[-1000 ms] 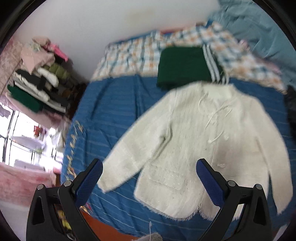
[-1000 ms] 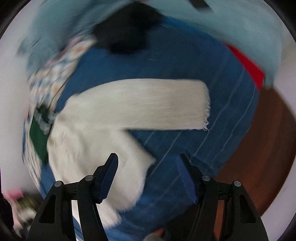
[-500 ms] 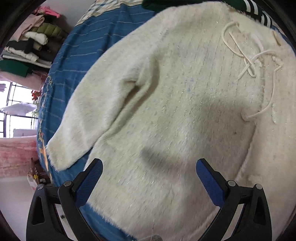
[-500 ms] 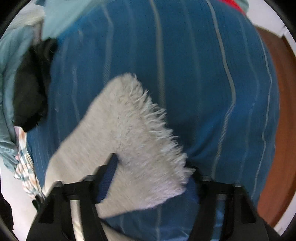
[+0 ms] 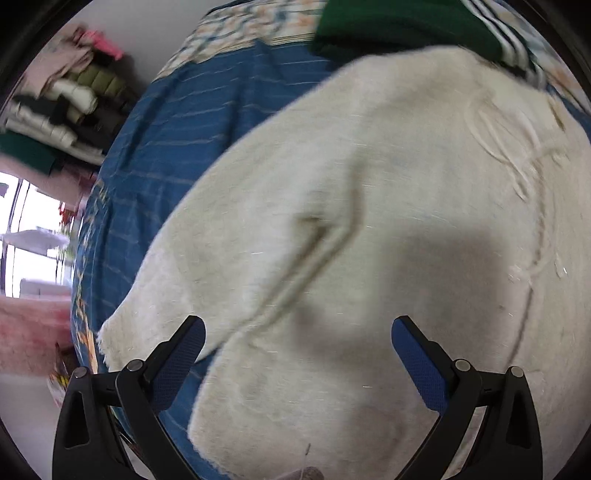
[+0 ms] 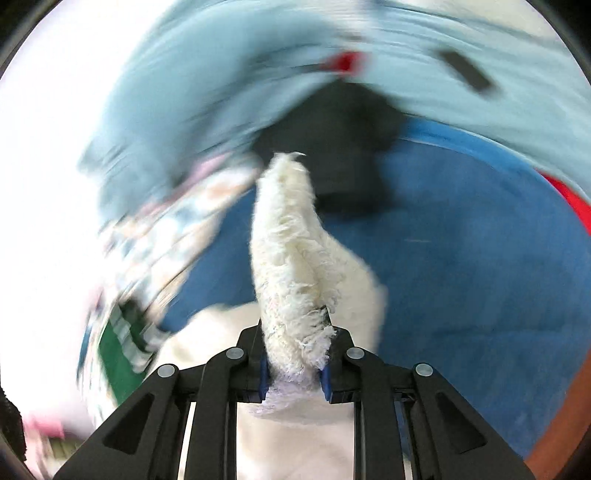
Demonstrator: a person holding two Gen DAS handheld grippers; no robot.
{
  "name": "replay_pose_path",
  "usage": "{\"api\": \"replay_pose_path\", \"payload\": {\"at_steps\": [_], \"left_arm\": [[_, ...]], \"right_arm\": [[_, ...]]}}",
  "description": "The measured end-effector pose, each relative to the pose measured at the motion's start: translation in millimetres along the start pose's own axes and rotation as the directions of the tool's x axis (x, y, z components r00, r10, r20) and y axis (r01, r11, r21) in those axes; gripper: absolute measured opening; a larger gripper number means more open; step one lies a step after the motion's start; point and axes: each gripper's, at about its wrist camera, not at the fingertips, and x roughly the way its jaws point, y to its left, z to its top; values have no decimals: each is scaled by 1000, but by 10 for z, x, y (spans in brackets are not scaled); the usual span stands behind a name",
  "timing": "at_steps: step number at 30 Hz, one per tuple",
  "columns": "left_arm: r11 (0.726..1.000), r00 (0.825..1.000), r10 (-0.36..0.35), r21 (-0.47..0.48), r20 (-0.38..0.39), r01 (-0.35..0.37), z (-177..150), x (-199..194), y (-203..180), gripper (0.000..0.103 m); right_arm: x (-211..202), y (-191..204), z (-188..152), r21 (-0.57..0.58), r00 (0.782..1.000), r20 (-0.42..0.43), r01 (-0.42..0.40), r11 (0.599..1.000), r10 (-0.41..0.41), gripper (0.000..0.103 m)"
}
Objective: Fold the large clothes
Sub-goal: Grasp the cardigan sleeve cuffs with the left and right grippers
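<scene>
A fluffy cream-white jacket (image 5: 388,240) lies spread on the blue striped bed cover (image 5: 177,147). In the left wrist view its left sleeve (image 5: 207,258) runs down to the lower left. My left gripper (image 5: 297,343) is open and empty, just above the jacket near the sleeve's armpit fold. My right gripper (image 6: 293,365) is shut on the fringed cuff of the other sleeve (image 6: 291,258) and holds it up off the bed; the view is motion-blurred.
A folded dark green garment with white stripes (image 5: 406,26) lies beyond the jacket's collar on a plaid sheet (image 5: 251,29). Stacked folded clothes (image 5: 62,107) stand at the left. A black garment (image 6: 343,147) and a light blue quilt (image 6: 221,74) lie at the right.
My right gripper closed on the sleeve cuff and lifted it off the bed. My left gripper moved slightly over the jacket, staying open.
</scene>
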Motion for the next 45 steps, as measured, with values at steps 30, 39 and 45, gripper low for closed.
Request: {"api": "replay_pose_path", "payload": {"at_steps": [30,39,45], "left_arm": [[254,831,-547,-927,99,278,-1495,1592,2922,83],[513,948,-297,-817,119,263,-408,1712,3336,16],[664,946,-198,-674,258,323,272,1235,3500,16]], "right_arm": [[1668,2055,-2606,-546,861,-498,-220,808,-102,76],[1968,2144,-2840,-497,837,-540,-229,837,-92,27],[2751,2616,-3276,-481,789,-604,-245,842,-115,23]]}}
